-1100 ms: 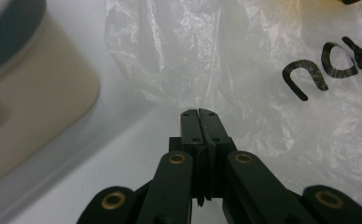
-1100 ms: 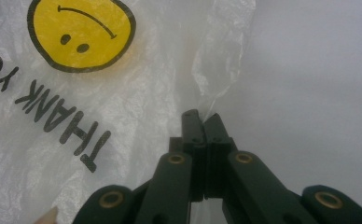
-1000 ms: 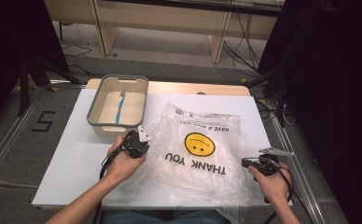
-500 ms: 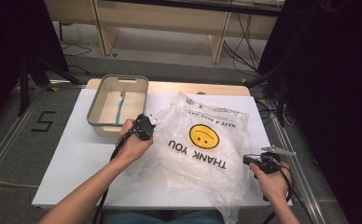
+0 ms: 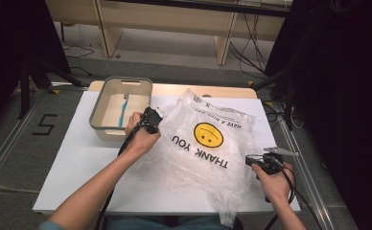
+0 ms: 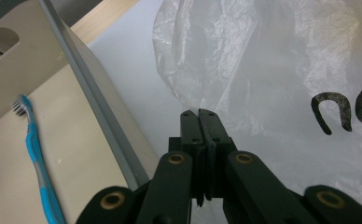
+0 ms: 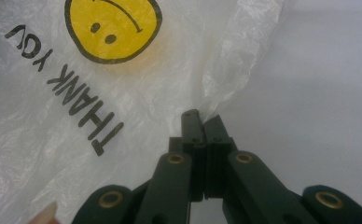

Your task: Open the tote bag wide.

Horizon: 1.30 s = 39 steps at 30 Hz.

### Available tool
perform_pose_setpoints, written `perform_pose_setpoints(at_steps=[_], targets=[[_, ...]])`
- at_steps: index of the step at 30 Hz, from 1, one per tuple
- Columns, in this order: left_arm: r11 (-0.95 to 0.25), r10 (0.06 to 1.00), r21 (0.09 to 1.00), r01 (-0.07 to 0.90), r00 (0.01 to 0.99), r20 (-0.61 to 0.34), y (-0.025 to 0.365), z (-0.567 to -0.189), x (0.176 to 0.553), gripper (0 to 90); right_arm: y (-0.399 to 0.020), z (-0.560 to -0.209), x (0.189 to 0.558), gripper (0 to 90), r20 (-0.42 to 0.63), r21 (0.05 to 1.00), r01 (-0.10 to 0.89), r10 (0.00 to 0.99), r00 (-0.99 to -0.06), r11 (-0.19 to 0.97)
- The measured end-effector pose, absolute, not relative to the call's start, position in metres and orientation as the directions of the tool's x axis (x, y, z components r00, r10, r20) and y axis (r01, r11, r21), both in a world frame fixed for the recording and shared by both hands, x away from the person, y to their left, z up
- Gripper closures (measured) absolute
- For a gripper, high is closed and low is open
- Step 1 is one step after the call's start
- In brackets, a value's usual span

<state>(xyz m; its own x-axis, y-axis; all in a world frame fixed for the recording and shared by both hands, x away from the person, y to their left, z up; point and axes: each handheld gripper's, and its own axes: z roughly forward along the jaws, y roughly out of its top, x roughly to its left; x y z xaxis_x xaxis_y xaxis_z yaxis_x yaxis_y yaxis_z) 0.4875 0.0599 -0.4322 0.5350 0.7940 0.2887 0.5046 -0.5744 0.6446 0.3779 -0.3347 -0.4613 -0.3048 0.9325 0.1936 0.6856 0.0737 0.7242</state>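
Plastic bag [image 5: 201, 148] lies on the white worktop [image 5: 83, 163], right of the bin [image 5: 121, 108]. Left tongs [image 6: 200, 114] and right tongs [image 7: 200, 116] each pinch one edge, probably to stretch it open.

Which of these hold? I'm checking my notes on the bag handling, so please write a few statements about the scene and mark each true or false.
1. The left tool is shut on the plastic bag. True.
2. The blue toothbrush lies on the bag. False: it lies in the beige bin.
3. The right tool pinches the bag's edge. True.
4. The bag's smiley face is red. False: it is yellow.
5. The bag lies in the bin. False: it lies on the white table.
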Motion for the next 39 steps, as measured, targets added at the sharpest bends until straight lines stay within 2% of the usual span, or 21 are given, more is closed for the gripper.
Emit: perform_pose_setpoints(at_steps=[12, 19, 20, 21, 26, 29, 30, 31, 32, 33, 37, 39], targets=[[-0.582, 0.793, 0.642, 0.499, 0.525, 0.310, 0.058, -0.433, 0.492, 87.8, -0.333, -0.465, 0.383, 90.0, 0.197, 0.712, 0.698, 0.934, -0.297, 0.072], [-0.588, 0.787, 0.651, 0.480, 0.524, 0.325, 0.056, -0.433, 0.491, 81.1, -0.329, -0.466, 0.381, 90.0, 0.200, 0.701, 0.709, 0.933, -0.299, 0.077], [-0.588, 0.787, 0.657, 0.473, 0.524, 0.327, 0.056, -0.432, 0.491, 79.5, -0.329, -0.466, 0.380, 90.0, 0.200, 0.701, 0.709, 0.933, -0.298, 0.076], [-0.586, 0.787, 0.664, 0.464, 0.521, 0.330, 0.056, -0.431, 0.490, 73.5, -0.328, -0.466, 0.380, 90.0, 0.200, 0.698, 0.712, 0.933, -0.298, 0.078], [-0.569, 0.792, 0.712, 0.411, 0.508, 0.340, 0.056, -0.424, 0.485, 56.4, -0.325, -0.466, 0.375, 88.3, 0.224, 0.668, 0.740, 0.928, -0.298, 0.076], [-0.556, 0.794, 0.734, 0.390, 0.511, 0.330, 0.058, -0.419, 0.479, 48.7, -0.321, -0.466, 0.367, 82.4, 0.215, 0.641, 0.759, 0.925, -0.314, 0.109], [-0.551, 0.795, 0.740, 0.385, 0.510, 0.327, 0.058, -0.417, 0.476, 48.7, -0.321, -0.466, 0.367, 82.4, 0.215, 0.641, 0.759, 0.925, -0.314, 0.109], [-0.546, 0.797, 0.748, 0.377, 0.509, 0.325, 0.059, -0.415, 0.472, 43.8, -0.320, -0.465, 0.362, 75.2, 0.196, 0.637, 0.760, 0.927, -0.319, 0.127], [-0.541, 0.798, 0.755, 0.370, 0.509, 0.323, 0.061, -0.412, 0.468, 43.8, -0.320, -0.465, 0.362, 75.2, 0.196, 0.637, 0.760, 0.927, -0.319, 0.127], [-0.535, 0.801, 0.763, 0.363, 0.506, 0.320, 0.062, -0.410, 0.464, 41.7, -0.321, -0.462, 0.360, 70.0, 0.177, 0.640, 0.756, 0.932, -0.317, 0.136], [-0.512, 0.796, 0.791, 0.334, 0.530, 0.292, 0.070, -0.401, 0.443, 38.2, -0.328, -0.447, 0.356, 51.2, 0.025, 0.708, 0.680, 0.957, -0.290, 0.188], [-0.494, 0.791, 0.805, 0.329, 0.555, 0.259, 0.074, -0.400, 0.431, 38.2, -0.329, -0.439, 0.355, 47.5, -0.027, 0.743, 0.636, 0.959, -0.283, 0.208]])
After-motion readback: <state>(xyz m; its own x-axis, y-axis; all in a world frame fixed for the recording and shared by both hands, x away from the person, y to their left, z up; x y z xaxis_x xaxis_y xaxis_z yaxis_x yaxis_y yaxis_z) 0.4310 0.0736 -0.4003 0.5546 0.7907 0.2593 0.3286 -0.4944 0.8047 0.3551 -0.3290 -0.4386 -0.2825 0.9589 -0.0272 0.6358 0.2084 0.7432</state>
